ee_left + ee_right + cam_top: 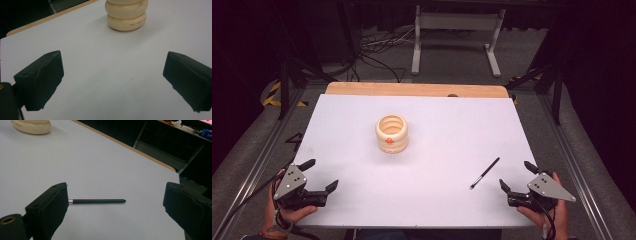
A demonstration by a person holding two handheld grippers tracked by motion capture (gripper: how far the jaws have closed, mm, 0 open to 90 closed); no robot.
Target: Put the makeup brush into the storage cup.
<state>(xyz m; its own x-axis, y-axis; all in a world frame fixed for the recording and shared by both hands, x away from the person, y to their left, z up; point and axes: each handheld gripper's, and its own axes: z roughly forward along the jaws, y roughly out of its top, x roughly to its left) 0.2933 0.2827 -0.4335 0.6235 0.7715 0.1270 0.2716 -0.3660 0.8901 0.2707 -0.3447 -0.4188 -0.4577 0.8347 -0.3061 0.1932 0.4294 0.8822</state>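
The thin black pen (485,172) lies flat on the bench (422,200), at ten o'clock from the right gripper (518,176). Its fingers (48,206) are wide apart, grasping nothing. The left gripper (319,174) is released too. The pen looks light, stiff and slippery; pinching its middle seems best.

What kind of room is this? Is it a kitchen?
Probably not a kitchen: it looks like a lab or workshop for recording handling tasks. A white table stands in a dark room, cables trail over the floor, and a metal stand is behind.

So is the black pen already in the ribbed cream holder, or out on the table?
Out. The black pen lies flat on the white table, well apart from the upright holder, just ahead of the open right tool.
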